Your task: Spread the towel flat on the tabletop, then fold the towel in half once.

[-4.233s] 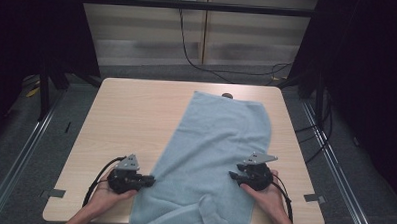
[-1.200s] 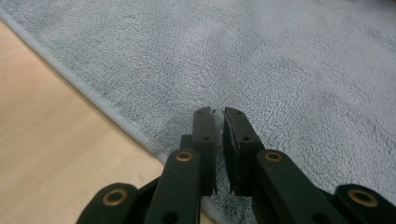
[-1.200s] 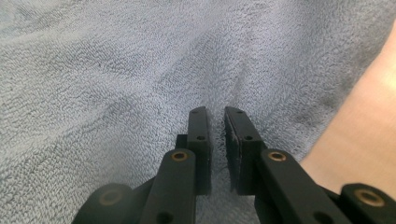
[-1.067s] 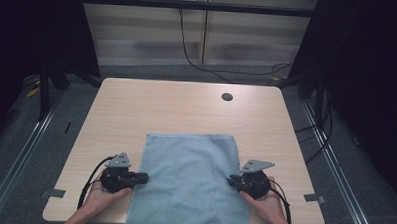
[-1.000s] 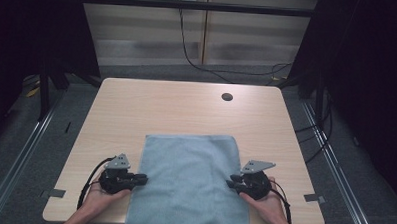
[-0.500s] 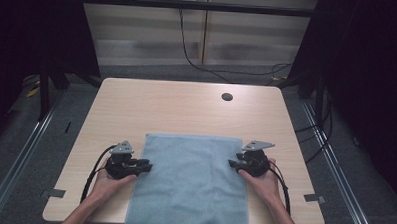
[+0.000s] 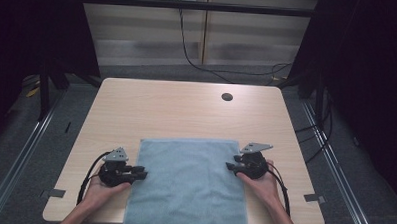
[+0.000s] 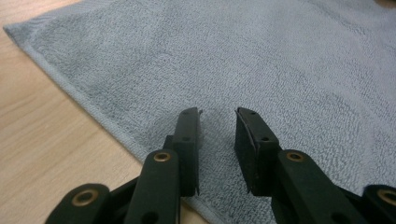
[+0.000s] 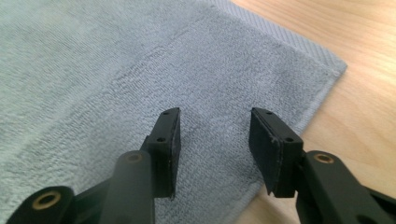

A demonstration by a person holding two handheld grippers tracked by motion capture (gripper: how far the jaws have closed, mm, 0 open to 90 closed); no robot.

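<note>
High view: a light blue towel, folded to a rectangle, lies flat on the near half of the wooden table, its near edge hanging over the table's front. The left gripper rests at the towel's left border, the right gripper at its right border, each held in a hand. A dark round hole sits in the far right of the tabletop.

Left gripper view: the two black jaws stand apart over the towel just inside its hemmed edge; they have just been opening, with nothing clamped between them.

Right gripper view: the jaws are spread wider above the towel near its corner, also just opening, holding nothing.
</note>
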